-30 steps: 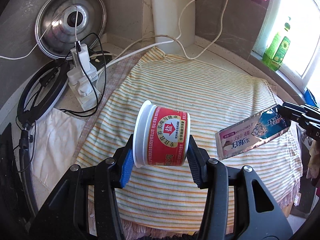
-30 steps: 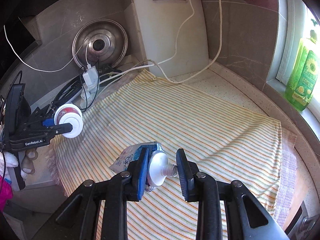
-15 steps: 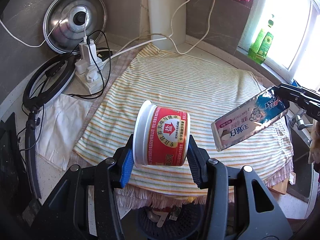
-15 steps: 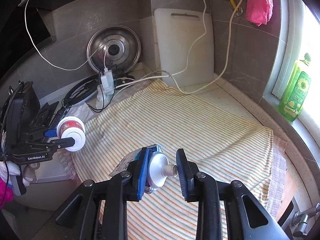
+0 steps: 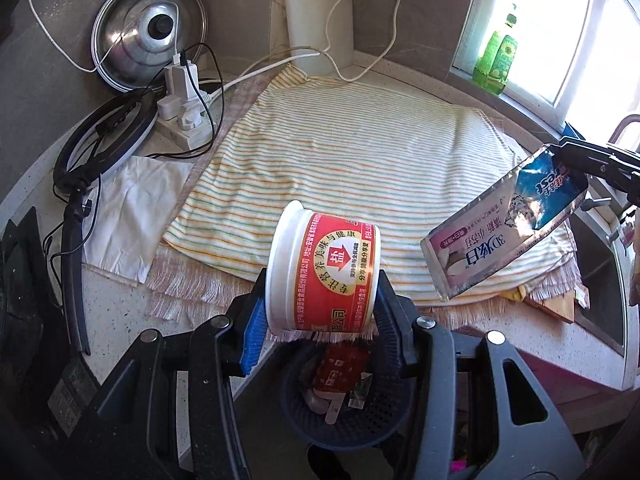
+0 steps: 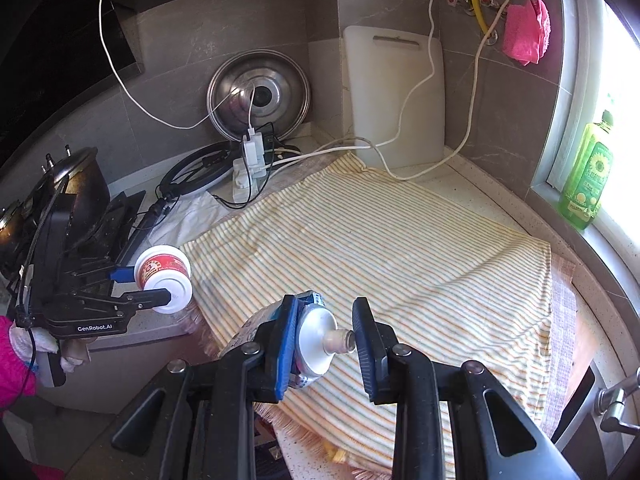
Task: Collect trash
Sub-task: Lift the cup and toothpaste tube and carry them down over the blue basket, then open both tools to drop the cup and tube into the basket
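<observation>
- The left hand-held gripper (image 5: 320, 300) is clamped on a red-and-white salt tub (image 5: 324, 270), tipped on its side with one pad on the rim end and one on the base; it hangs over the near edge of the table (image 5: 120, 312)
- Straight below the tub sits a dark blue perforated waste basket (image 5: 352, 416) with wrappers already in it
- The right hand-held gripper (image 6: 326, 344) is clamped on a toothpaste tube (image 6: 316, 340), held crosswise, the open nozzle against the right pad and the shoulder against the left; in the left camera's view the flattened tube (image 5: 504, 236) slants in the air at the right
- A striped cloth (image 6: 380, 248) covers the table's middle; it lies bare
- At the far left: a steel pot lid (image 5: 148, 52) leaning on the wall, a power strip (image 5: 180, 120), a ring light (image 5: 104, 140)
- A white cutting board (image 6: 396, 96) stands at the far wall; a green detergent bottle (image 6: 588, 176) stands on the sill at the right
</observation>
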Demonstrator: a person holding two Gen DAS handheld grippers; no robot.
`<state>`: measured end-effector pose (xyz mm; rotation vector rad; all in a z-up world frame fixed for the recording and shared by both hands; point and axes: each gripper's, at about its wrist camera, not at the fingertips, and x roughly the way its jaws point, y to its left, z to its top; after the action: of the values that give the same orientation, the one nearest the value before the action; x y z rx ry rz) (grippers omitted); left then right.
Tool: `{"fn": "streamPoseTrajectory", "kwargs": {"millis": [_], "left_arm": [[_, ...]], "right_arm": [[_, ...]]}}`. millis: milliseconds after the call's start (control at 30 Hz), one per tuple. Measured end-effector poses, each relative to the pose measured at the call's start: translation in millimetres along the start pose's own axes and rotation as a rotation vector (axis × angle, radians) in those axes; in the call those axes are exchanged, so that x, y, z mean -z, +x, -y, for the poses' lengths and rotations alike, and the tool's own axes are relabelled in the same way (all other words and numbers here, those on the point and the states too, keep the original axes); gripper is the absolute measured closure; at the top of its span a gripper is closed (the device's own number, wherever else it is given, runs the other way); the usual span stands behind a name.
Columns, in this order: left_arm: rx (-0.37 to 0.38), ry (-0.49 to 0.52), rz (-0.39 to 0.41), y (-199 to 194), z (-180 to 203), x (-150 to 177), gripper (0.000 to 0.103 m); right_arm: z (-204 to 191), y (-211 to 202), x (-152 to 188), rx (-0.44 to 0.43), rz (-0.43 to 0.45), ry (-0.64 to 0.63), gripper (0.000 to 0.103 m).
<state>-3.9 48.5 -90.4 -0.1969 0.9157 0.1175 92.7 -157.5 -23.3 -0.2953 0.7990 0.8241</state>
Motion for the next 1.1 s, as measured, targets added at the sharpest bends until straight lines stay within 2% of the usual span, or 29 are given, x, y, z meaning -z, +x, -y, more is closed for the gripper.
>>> {"fn": "streamPoseTrajectory", "kwargs": {"millis": [500,1100], "left_arm": [[0.080,0.011,-0.083,6,6,63,0.054],[0.112,-0.009,-0.244,60,5,124,0.054]], "right_arm": [[-50,-8,51,0.008,-0.058,0.018,0.076],[-77,32,122,0.050,-0.207,0.055,0.075]]}}
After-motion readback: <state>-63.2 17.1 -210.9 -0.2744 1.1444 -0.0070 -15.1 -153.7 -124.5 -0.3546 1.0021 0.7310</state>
